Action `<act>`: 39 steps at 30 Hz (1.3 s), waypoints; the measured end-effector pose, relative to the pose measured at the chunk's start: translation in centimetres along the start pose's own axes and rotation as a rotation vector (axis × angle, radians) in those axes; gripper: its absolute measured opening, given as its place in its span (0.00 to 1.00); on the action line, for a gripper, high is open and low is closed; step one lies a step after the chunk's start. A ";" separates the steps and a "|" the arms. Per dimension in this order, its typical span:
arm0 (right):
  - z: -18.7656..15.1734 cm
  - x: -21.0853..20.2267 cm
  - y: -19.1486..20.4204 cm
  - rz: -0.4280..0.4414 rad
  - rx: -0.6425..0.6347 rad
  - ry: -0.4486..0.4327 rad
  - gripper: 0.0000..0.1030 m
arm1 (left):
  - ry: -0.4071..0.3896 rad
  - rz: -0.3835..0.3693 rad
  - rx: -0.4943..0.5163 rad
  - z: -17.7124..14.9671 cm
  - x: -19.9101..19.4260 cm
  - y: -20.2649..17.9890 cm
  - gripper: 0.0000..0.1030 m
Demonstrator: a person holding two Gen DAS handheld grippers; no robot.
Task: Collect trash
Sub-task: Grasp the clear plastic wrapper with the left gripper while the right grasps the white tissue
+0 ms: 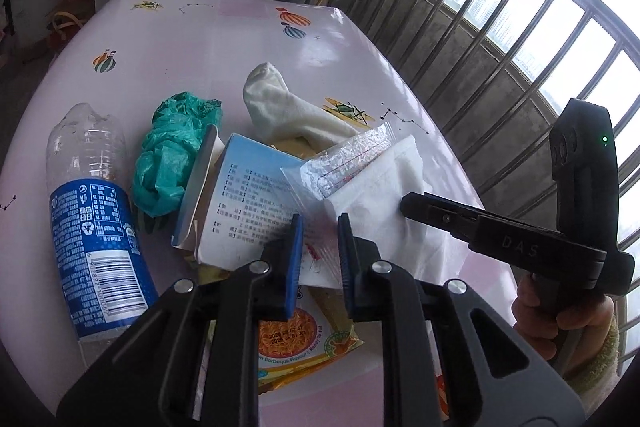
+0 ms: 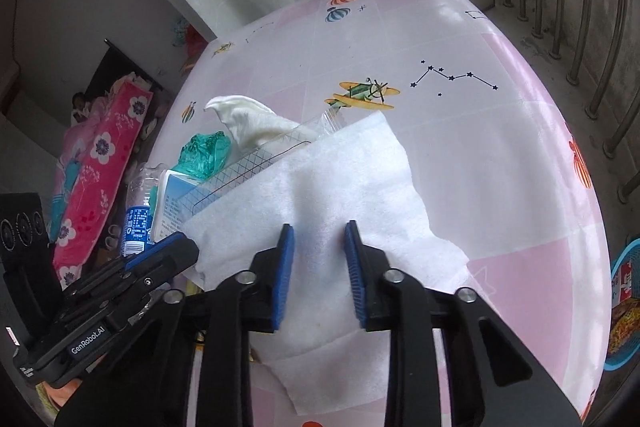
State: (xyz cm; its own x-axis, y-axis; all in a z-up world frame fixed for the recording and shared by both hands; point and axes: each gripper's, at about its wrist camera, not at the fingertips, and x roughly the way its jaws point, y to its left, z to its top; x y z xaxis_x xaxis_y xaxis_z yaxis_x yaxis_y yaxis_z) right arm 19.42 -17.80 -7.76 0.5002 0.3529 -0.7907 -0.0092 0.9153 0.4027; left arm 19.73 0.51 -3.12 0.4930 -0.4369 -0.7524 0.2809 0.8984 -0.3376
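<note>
A heap of trash lies on the pink table (image 1: 200, 39): a crushed water bottle (image 1: 92, 211), a green plastic bag (image 1: 172, 151), a white sock (image 1: 280, 107), a blue-and-white carton (image 1: 248, 195), a clear plastic bag (image 1: 340, 163), a white tissue (image 1: 400, 179) and a noodle wrapper (image 1: 296, 339). My left gripper (image 1: 320, 223) is narrowly shut on the near edge of the clear bag, beside the carton. From the right, my right gripper (image 1: 404, 207) meets the tissue. In the right wrist view its blue pads pinch the tissue (image 2: 340, 179) at the right gripper (image 2: 320, 231). The left gripper (image 2: 188, 247) shows at the lower left.
A metal railing (image 1: 480, 47) runs close along the table's right side. A blue basket (image 2: 624, 307) with packets stands on the floor to the right. A person's hand (image 1: 560, 311) holds the right gripper's handle. Bare tablecloth (image 2: 460, 155) stretches beyond the heap.
</note>
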 end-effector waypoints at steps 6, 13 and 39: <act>0.0 -1.1 -0.6 0.018 0.025 -0.033 0.04 | 0.007 0.007 -0.005 -0.1 0.1 0.1 0.15; -0.7 -4.4 -3.4 0.015 0.126 -0.105 0.04 | 0.009 0.009 -0.014 -0.3 0.0 0.4 0.15; -0.9 1.2 -2.7 0.036 0.115 -0.008 0.04 | 0.040 -0.263 -0.247 0.1 1.4 1.9 0.15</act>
State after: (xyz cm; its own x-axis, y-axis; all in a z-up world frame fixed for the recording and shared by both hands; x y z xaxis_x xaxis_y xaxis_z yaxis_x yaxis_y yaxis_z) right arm 19.27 -19.65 -10.16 0.5086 0.3830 -0.7712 0.0720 0.8736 0.4813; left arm 21.04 1.66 -4.74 0.3966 -0.6570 -0.6411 0.1843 0.7411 -0.6456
